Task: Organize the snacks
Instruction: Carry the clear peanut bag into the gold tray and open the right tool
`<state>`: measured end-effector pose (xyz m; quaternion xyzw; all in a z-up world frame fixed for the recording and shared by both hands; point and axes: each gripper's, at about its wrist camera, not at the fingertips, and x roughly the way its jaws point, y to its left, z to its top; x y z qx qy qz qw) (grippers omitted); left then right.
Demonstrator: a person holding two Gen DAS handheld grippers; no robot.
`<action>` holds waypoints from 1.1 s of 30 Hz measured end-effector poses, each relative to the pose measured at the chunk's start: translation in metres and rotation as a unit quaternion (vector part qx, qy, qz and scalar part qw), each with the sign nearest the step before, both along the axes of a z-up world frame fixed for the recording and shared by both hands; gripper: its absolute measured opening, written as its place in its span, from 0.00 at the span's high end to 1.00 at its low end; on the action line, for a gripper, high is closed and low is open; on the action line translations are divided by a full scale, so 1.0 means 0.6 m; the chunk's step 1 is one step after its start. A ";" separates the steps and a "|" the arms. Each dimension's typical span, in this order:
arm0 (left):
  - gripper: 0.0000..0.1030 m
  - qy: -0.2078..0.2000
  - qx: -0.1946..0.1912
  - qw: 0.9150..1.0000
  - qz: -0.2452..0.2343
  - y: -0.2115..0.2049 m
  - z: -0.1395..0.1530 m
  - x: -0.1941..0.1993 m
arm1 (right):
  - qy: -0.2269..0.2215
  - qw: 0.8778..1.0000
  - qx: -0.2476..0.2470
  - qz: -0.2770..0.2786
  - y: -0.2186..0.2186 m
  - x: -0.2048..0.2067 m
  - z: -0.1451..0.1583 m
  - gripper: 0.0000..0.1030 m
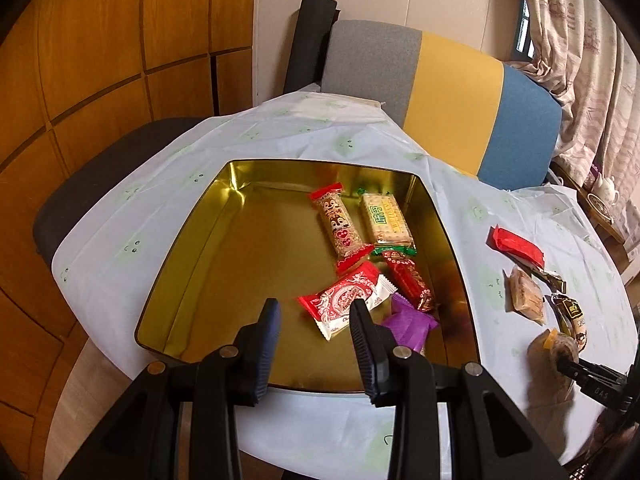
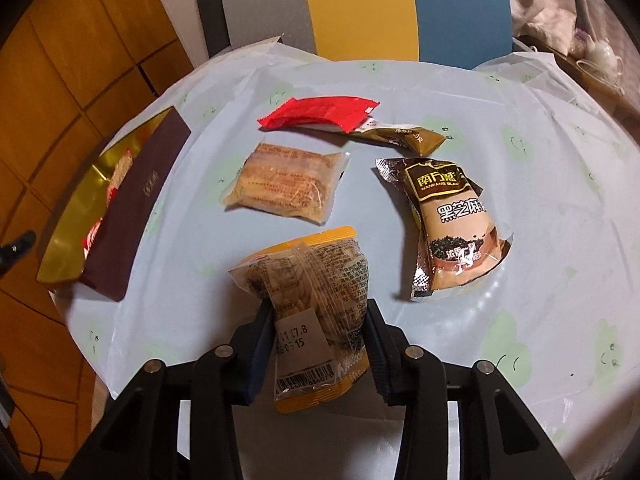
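A gold tin box [image 1: 192,264] lies open on the table and holds several wrapped snacks, among them a red-and-white packet [image 1: 344,300] and a purple packet [image 1: 408,320]. My left gripper [image 1: 316,324] is open and empty above the tin's near edge. My right gripper [image 2: 320,328] is shut on a yellow-edged clear snack packet [image 2: 308,280], just above the table; it also shows in the left wrist view [image 1: 554,350]. On the cloth lie a red packet [image 2: 320,114], a clear biscuit packet [image 2: 284,184] and a brown sesame packet [image 2: 452,220].
A pale blue cloth [image 2: 520,160] covers the round table. A grey, yellow and blue chair back [image 1: 440,92] stands behind it. The tin's dark outer wall [image 2: 132,208] is at the left in the right wrist view. A small brown packet [image 2: 404,138] lies by the red one.
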<state>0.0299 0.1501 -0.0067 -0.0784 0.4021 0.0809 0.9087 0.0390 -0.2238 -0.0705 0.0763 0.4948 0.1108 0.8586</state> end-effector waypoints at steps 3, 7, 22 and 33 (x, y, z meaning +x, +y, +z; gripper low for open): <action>0.65 -0.001 0.000 1.000 0.002 0.002 -0.001 -0.001 | 0.000 1.000 0.012 -0.001 -0.001 0.000 0.001 0.59; 0.65 0.000 -0.002 1.000 0.005 0.005 -0.004 -0.001 | -0.004 0.999 0.040 0.002 0.001 0.003 0.011 0.59; 0.65 -0.008 -0.015 0.998 0.056 0.062 -0.001 -0.011 | -0.058 0.990 0.052 0.117 0.123 0.036 0.102 0.60; 0.65 -0.011 -0.016 0.996 0.092 0.110 0.002 -0.025 | -0.067 0.954 0.061 0.286 0.380 0.073 0.117 0.59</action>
